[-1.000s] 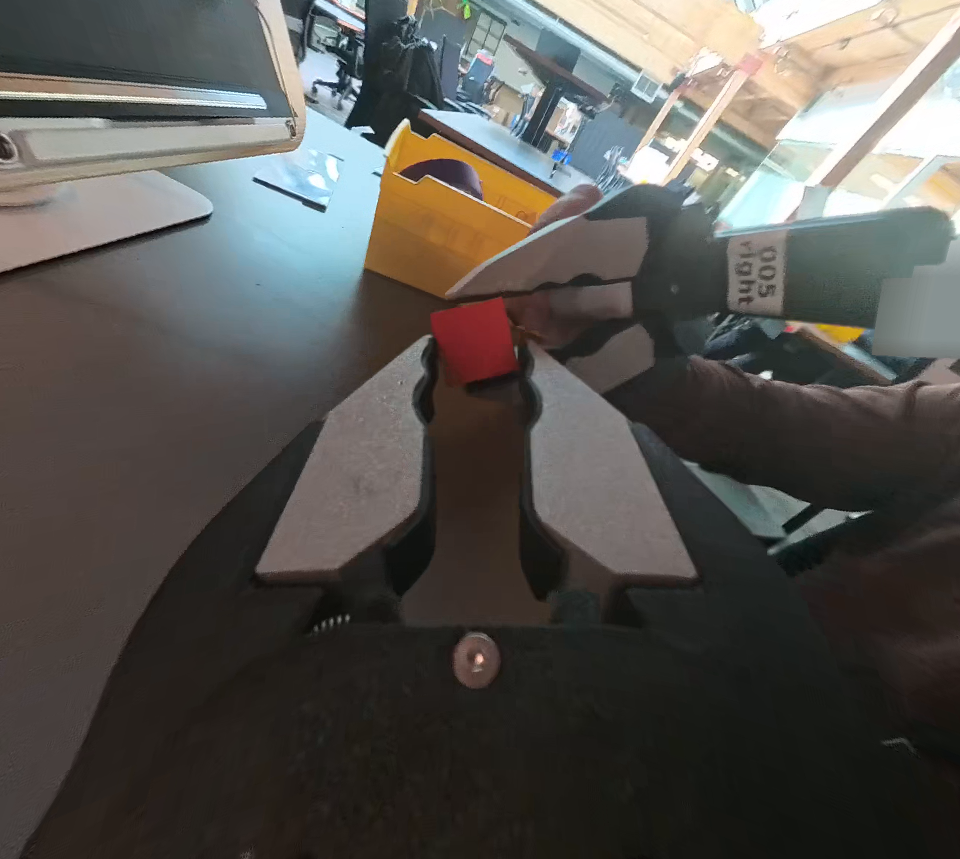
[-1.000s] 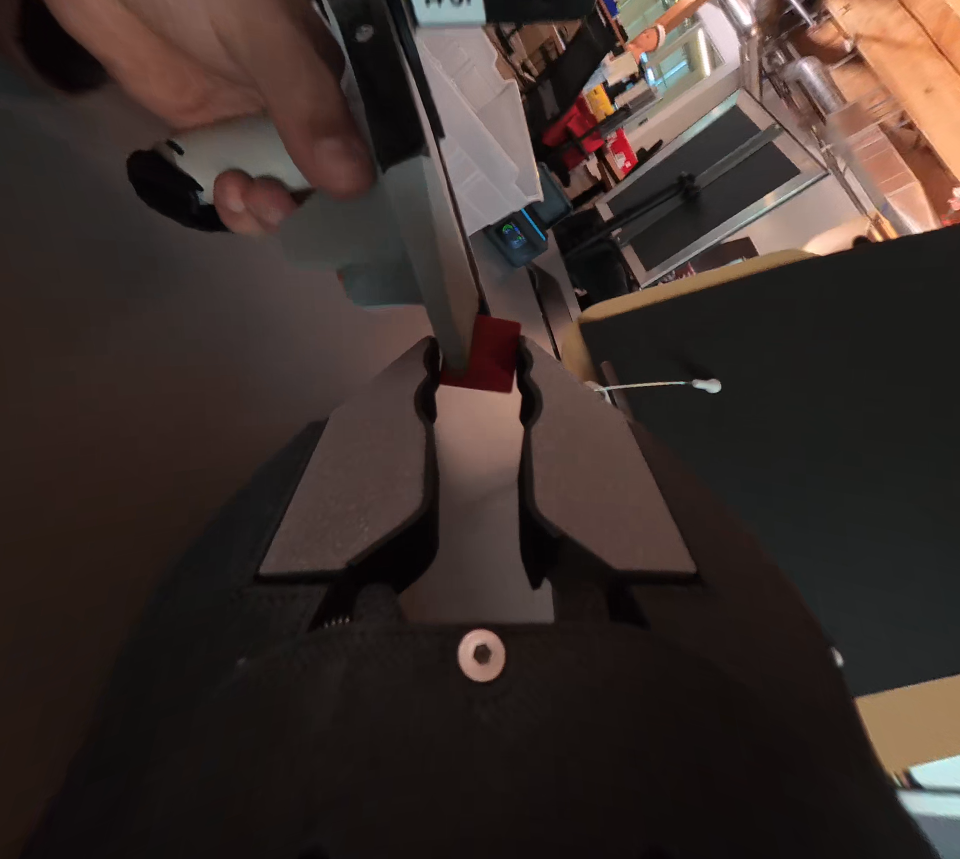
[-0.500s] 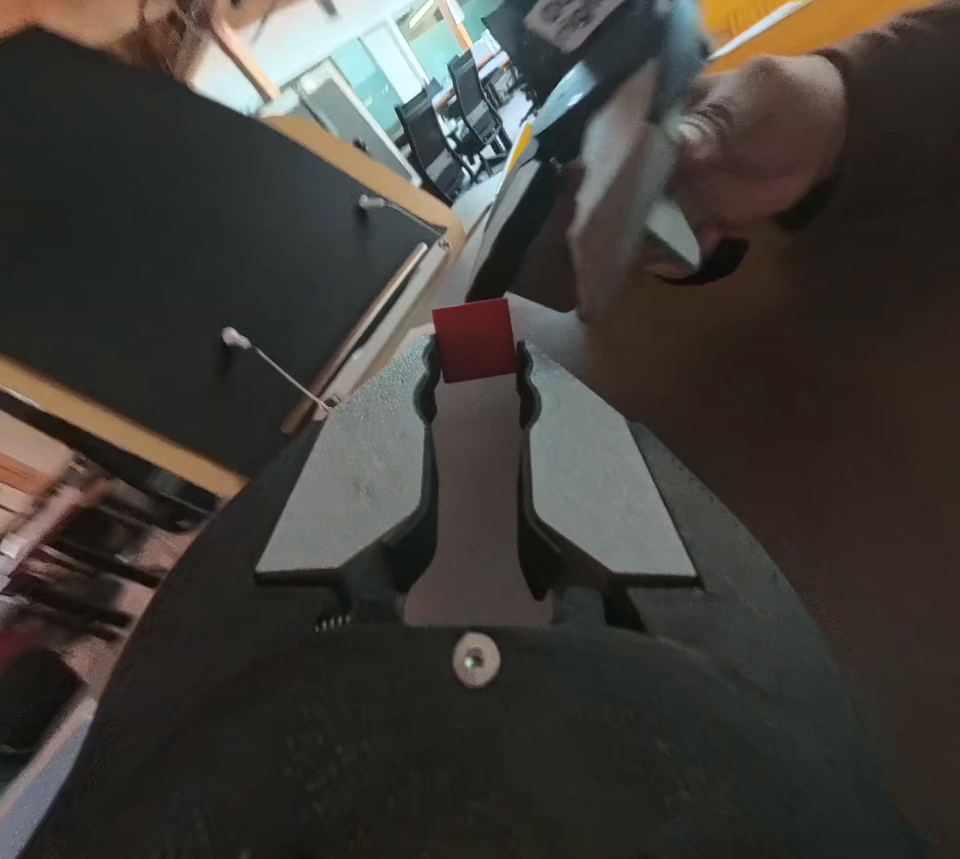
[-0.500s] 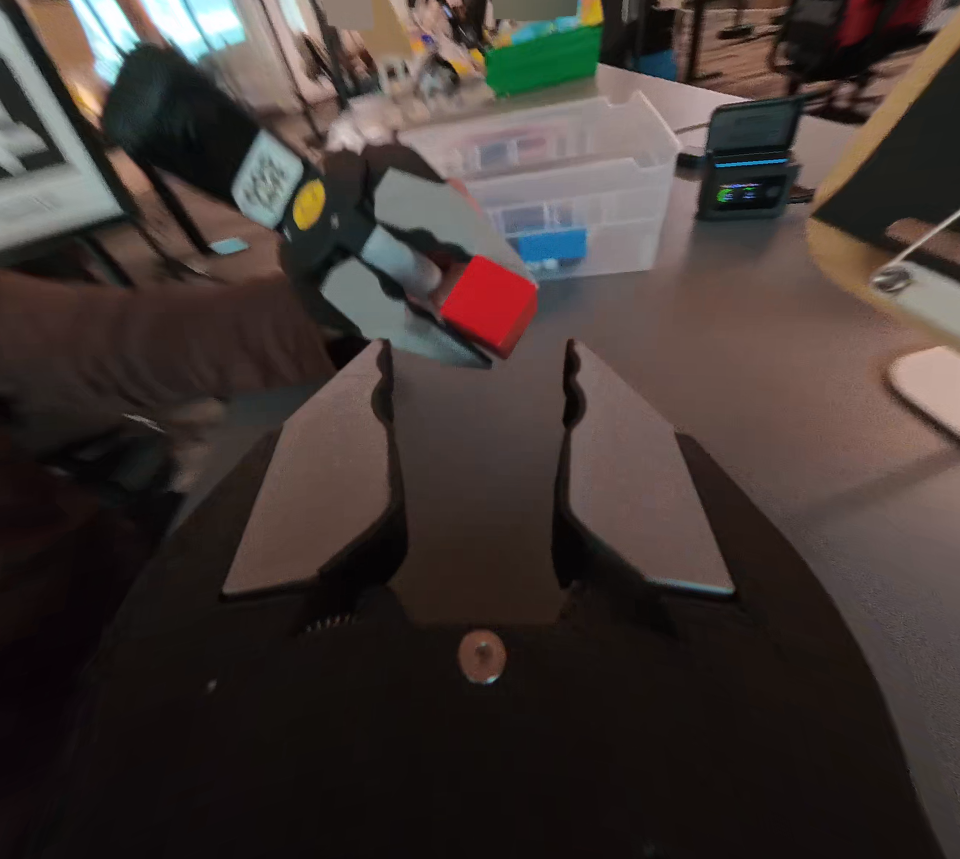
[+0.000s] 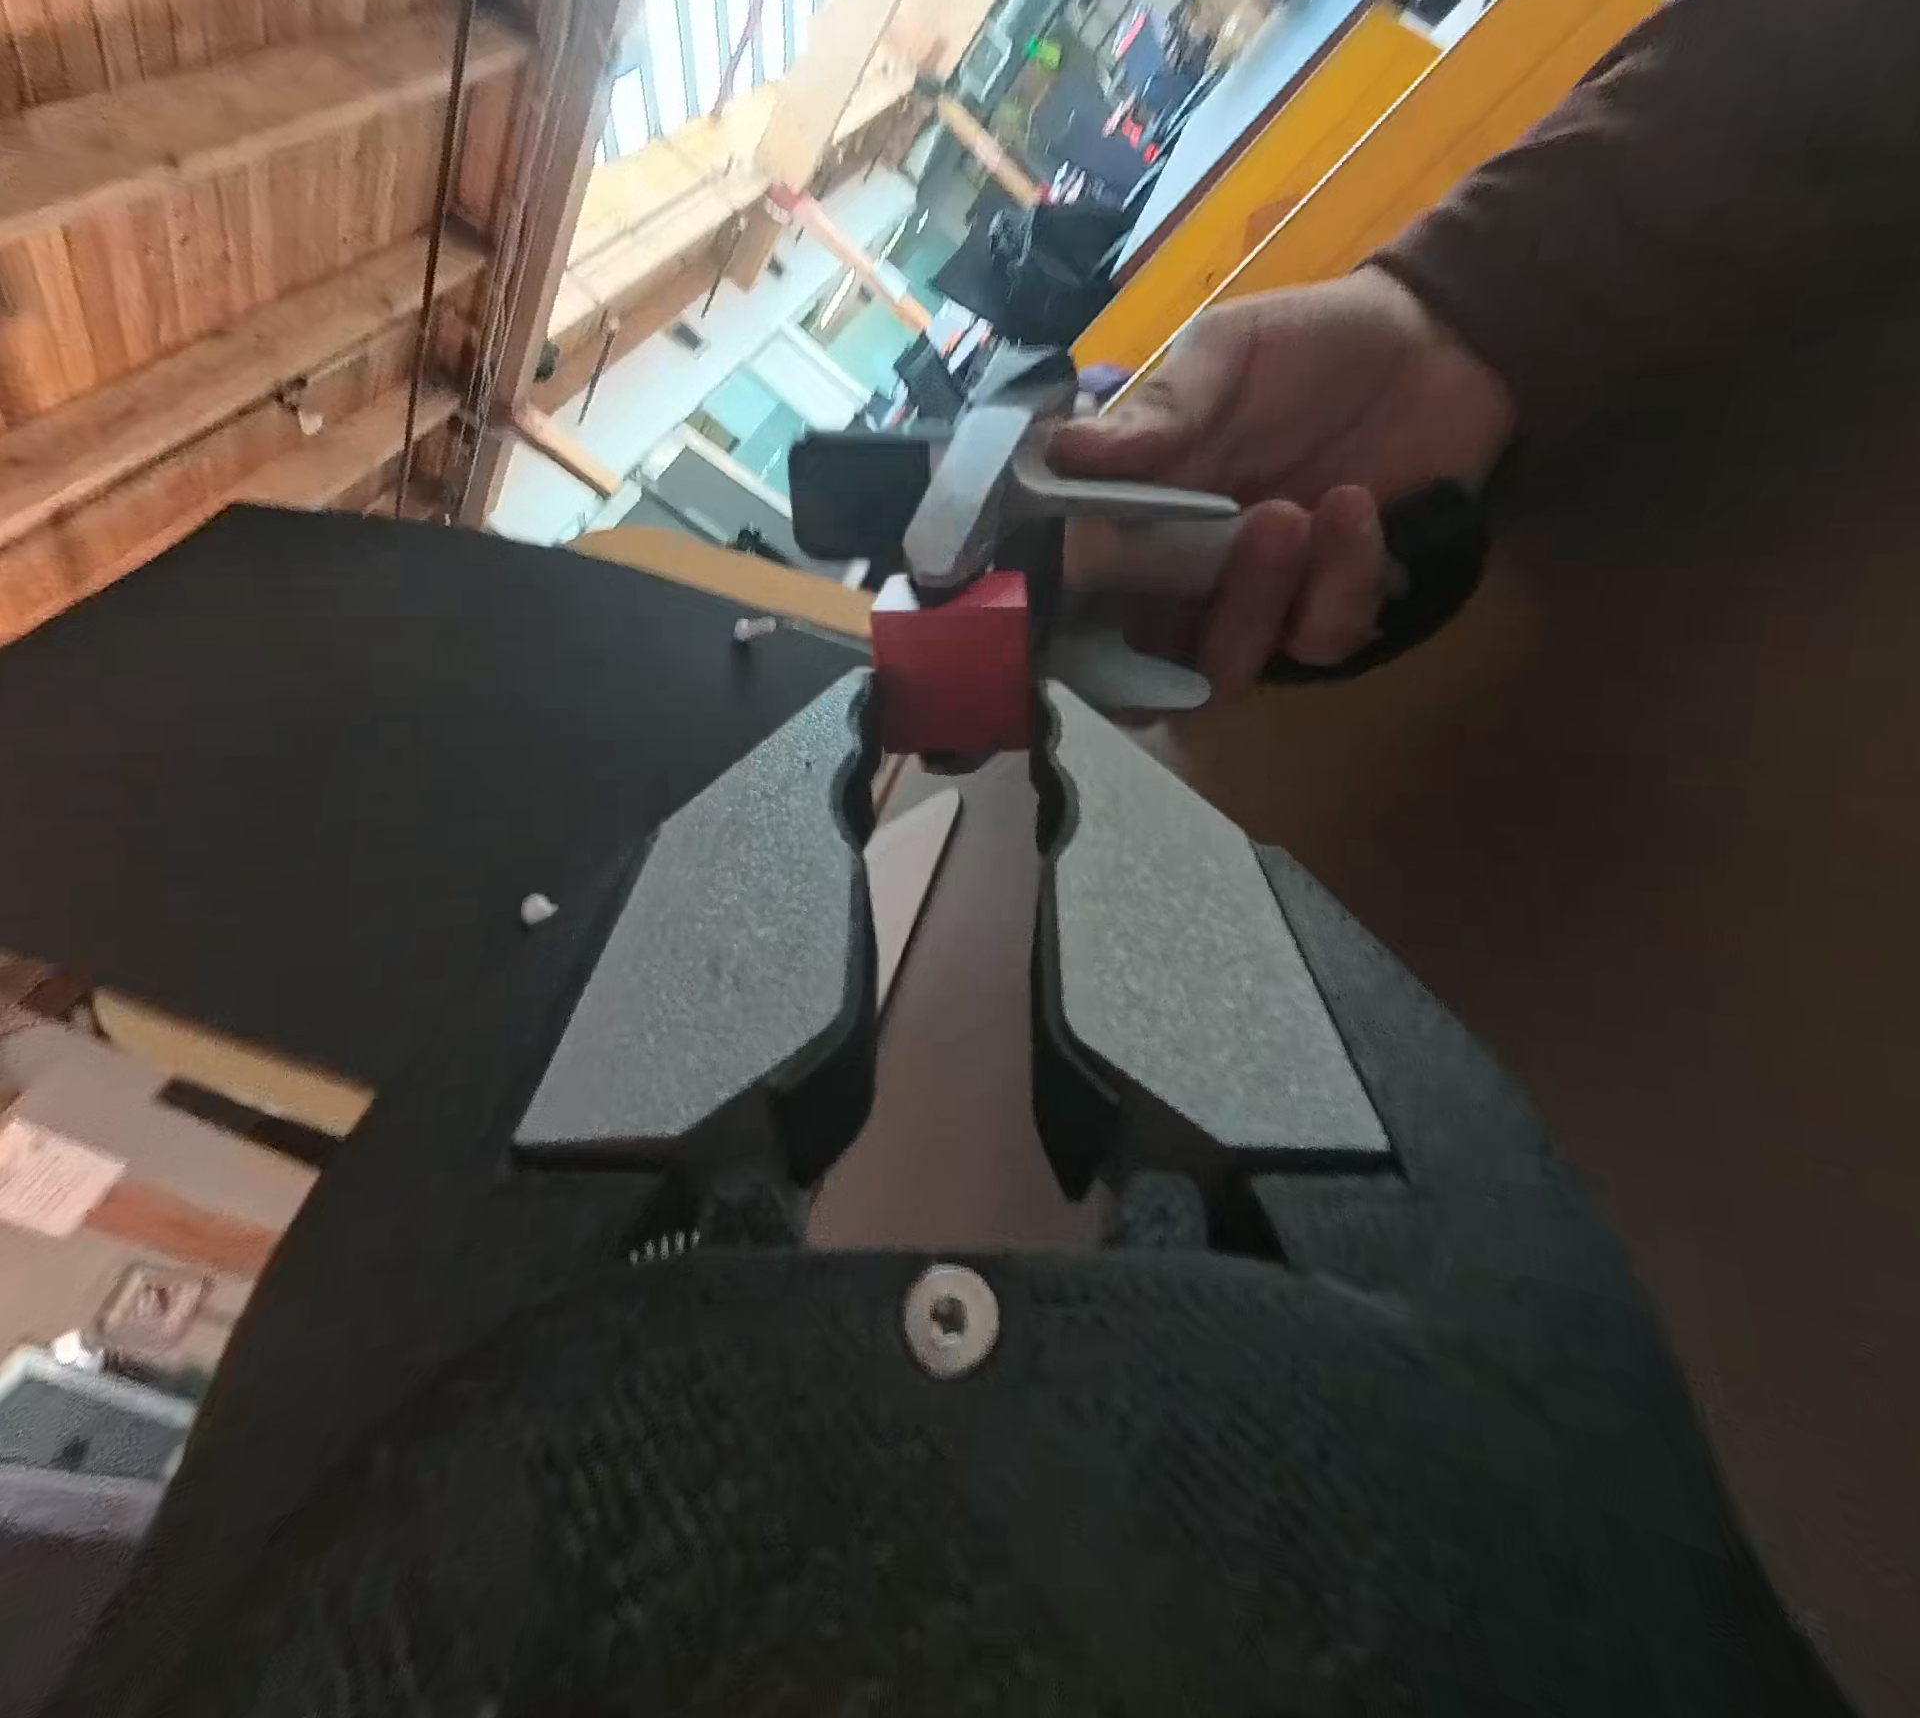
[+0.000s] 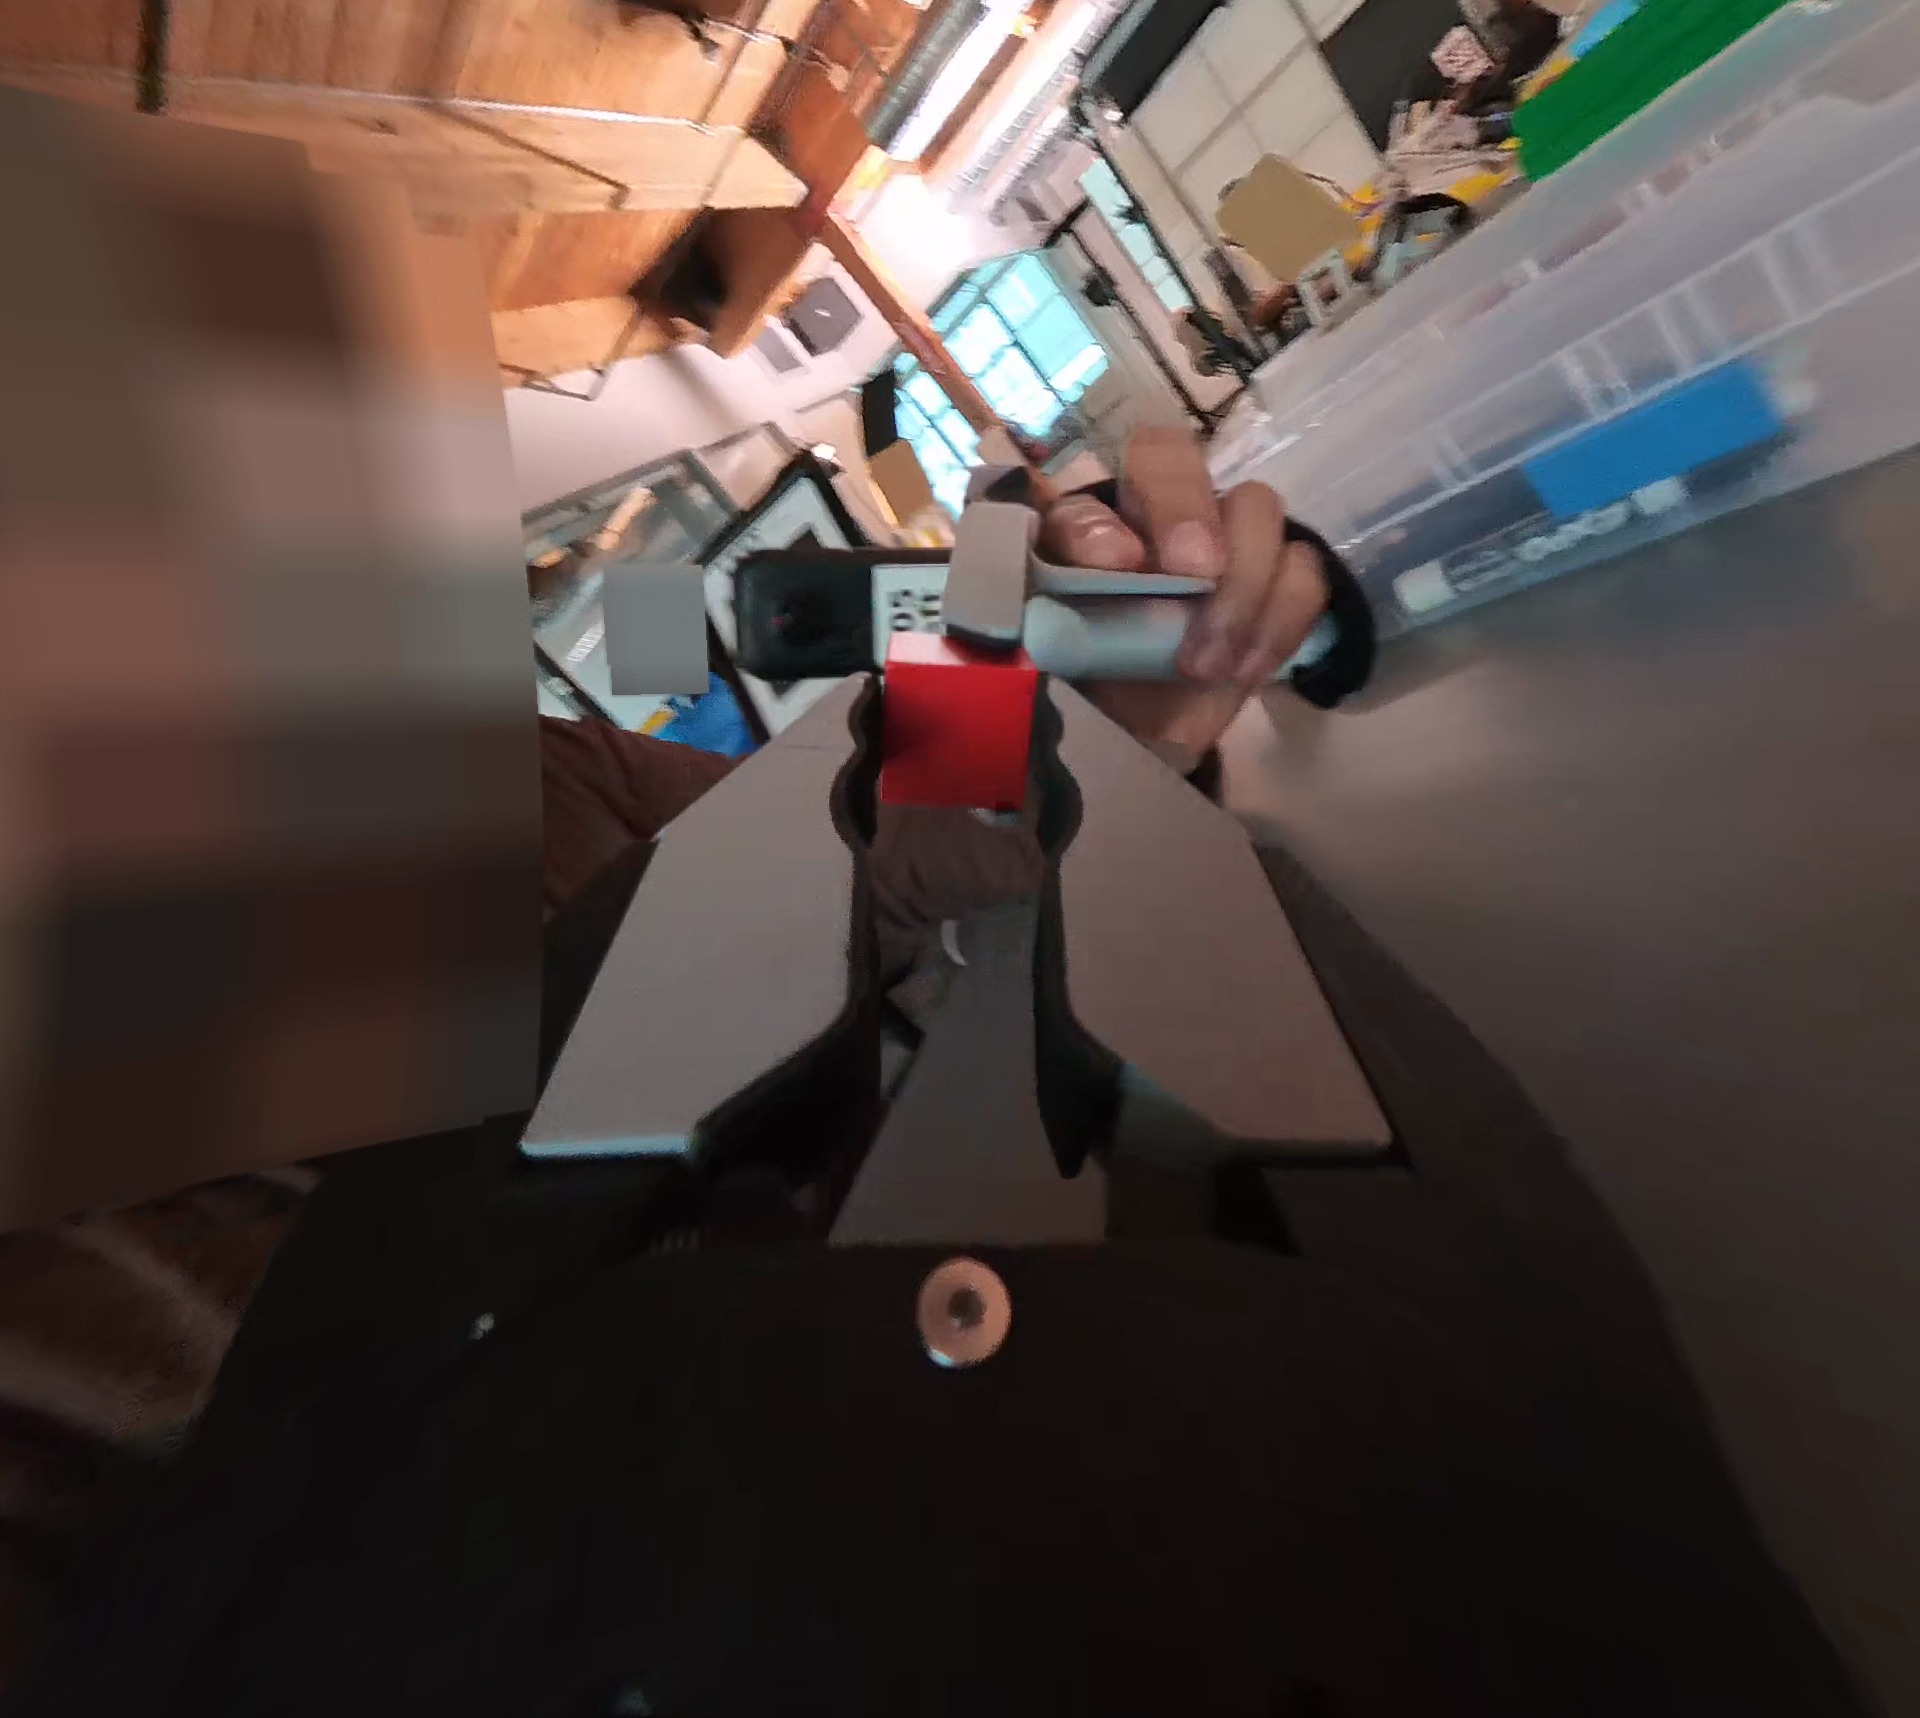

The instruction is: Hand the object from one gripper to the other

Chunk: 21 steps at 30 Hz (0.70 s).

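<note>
A red cube (image 5: pixel 951 681) sits between the tips of my left gripper (image 5: pixel 951 718), whose jaws are closed against its sides. It is held in the air above the dark table (image 5: pixel 1558 941). In the right wrist view the same cube (image 6: pixel 956 733) sits between the tips of my right gripper (image 6: pixel 956 749), also closed on it. Each view shows the other gripper reaching in from the far side, with grey fingers (image 5: pixel 971 473) over the cube and a hand (image 5: pixel 1299 442) on its handle. The left gripper's fingers (image 6: pixel 987 577) and hand (image 6: pixel 1195 567) show in the right wrist view.
Both views are strongly tilted. A black monitor back (image 5: pixel 312 733) stands to the left. A yellow bin (image 5: pixel 1351 141) is far behind. A clear plastic drawer box (image 6: pixel 1558 421) and a green bin (image 6: pixel 1714 37) stand on the table (image 6: pixel 1662 837) at the right.
Half a second ago my right gripper was open and apart from the cube. It has since come in and closed on it. The left gripper has kept its hold. Both have rotated.
</note>
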### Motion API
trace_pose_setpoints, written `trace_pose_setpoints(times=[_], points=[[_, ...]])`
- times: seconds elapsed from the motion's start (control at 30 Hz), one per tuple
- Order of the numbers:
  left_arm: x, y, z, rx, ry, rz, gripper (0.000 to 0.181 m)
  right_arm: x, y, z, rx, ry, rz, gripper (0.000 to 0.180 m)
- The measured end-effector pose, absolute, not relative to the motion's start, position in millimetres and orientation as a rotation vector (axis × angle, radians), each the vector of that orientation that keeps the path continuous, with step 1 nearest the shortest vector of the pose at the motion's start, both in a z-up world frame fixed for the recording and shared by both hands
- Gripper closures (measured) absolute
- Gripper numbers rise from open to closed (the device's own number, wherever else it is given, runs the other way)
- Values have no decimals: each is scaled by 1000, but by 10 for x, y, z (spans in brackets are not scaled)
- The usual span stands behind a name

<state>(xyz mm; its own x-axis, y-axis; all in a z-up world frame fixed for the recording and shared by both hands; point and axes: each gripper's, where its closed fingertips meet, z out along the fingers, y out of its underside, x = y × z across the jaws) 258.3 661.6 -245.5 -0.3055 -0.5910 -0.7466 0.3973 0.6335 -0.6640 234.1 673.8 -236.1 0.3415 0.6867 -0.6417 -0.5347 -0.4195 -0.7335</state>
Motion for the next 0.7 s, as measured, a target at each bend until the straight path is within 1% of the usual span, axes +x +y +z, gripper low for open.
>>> trace_pose_setpoints(times=[0.03,0.1,0.17,0.23,0.33,0.47,0.6,0.7], points=[[2611,6649,-2487,-224,1620,-989,157,2380,6767,-2393,-1512,-144,1284,155],[2657,6708,-2540,-389,1664,-1080,154,2519,6854,-2485,-1611,-140,1021,155],[2653,6698,-2552,-544,1719,-1267,143,2666,6893,-2557,-1702,-203,678,155],[2649,6702,-2568,-672,1757,-1418,136,2747,6890,-2534,-1723,-294,387,155],[2668,6729,-2604,-870,1773,-1633,125,2786,6881,-2466,-1710,-395,71,155],[2687,6778,-2554,-1081,1716,-1902,119,2814,6908,-2536,-1719,-551,-340,155],[2711,6837,-2517,-1198,1634,-2048,122,2678,6995,-2675,-1690,-734,-658,155],[2700,6798,-2648,-1218,1735,-1986,143,2621,7031,-2628,-1633,-770,-813,155]])
